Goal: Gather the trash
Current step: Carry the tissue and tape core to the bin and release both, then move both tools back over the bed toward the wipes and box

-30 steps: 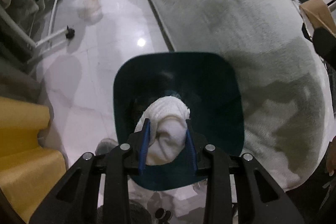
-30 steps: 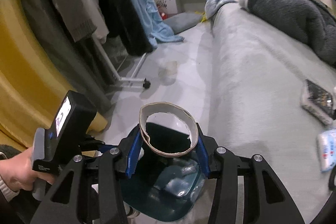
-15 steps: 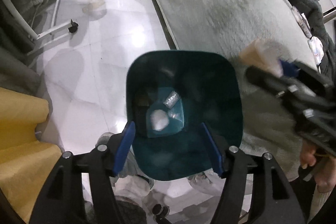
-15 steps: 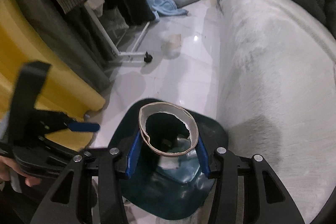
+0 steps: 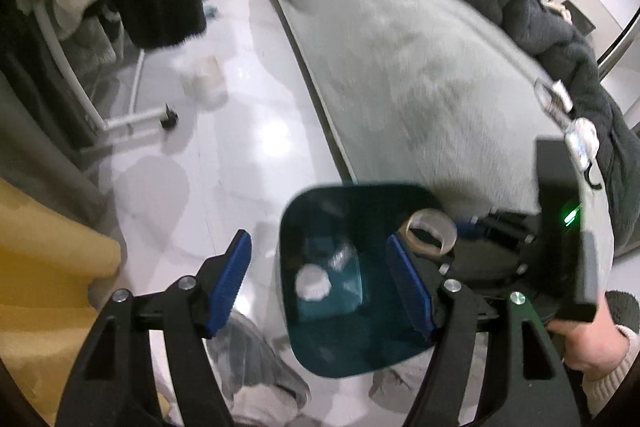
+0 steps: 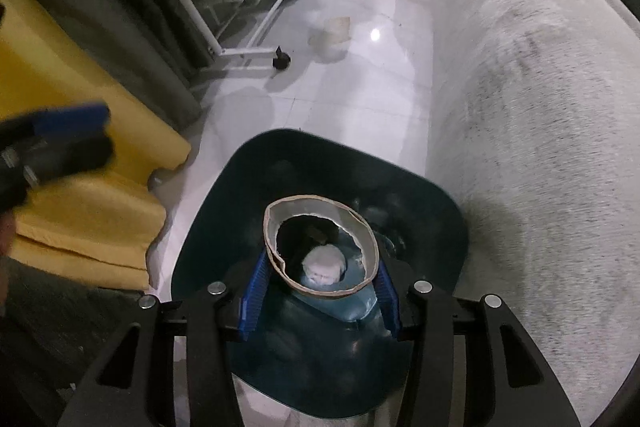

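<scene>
Teal plastic fills the lower middle of the left wrist view: the bin sits on the pale tiled floor against the edge of the grey bed, mouth up, so anything let go above it falls in. My left gripper is spread wide with nothing between its blue pads. A white wad of tissue lies at the bottom of the bin beside a clear wrapper. At the bin's right rim the right gripper shows, carrying a cardboard ring.

Right wrist view — the right gripper is clamped on the cardboard ring, opening facing the camera, held directly over the bin; the tissue wad is visible through the hole. I judge this placement as lined up for a drop: release looks like the next step. A pale cup-like object sits on the floor further off — possibly more trash.
</scene>
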`<state>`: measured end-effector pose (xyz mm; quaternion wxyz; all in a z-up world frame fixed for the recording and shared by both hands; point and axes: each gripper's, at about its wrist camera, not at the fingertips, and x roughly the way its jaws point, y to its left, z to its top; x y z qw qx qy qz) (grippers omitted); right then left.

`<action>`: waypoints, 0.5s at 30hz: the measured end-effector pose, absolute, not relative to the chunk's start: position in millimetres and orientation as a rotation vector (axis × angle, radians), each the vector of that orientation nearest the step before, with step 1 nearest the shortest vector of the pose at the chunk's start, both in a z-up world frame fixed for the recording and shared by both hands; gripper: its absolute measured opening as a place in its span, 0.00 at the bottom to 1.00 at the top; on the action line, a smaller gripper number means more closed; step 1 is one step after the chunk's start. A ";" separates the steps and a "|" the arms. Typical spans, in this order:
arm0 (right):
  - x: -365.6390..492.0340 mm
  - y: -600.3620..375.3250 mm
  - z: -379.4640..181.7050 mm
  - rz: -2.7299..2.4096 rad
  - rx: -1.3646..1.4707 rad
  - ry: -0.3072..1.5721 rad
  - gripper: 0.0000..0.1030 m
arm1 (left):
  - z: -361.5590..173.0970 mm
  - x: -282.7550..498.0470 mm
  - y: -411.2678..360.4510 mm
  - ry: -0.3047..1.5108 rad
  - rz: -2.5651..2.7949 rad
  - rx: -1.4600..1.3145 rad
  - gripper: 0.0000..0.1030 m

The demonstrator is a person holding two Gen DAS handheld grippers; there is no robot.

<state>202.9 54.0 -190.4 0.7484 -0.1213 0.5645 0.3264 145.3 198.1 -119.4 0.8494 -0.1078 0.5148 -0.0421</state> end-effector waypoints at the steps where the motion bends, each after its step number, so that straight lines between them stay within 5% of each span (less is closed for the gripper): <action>1: 202.5 56.6 -192.9 0.715 -0.271 1.239 0.48 | -116.6 145.4 197.5 1.067 -0.086 -0.224 0.71; 15: 197.9 51.6 -186.9 0.707 -0.299 1.230 0.64 | -57.8 144.6 194.5 0.807 -0.104 -0.242 0.73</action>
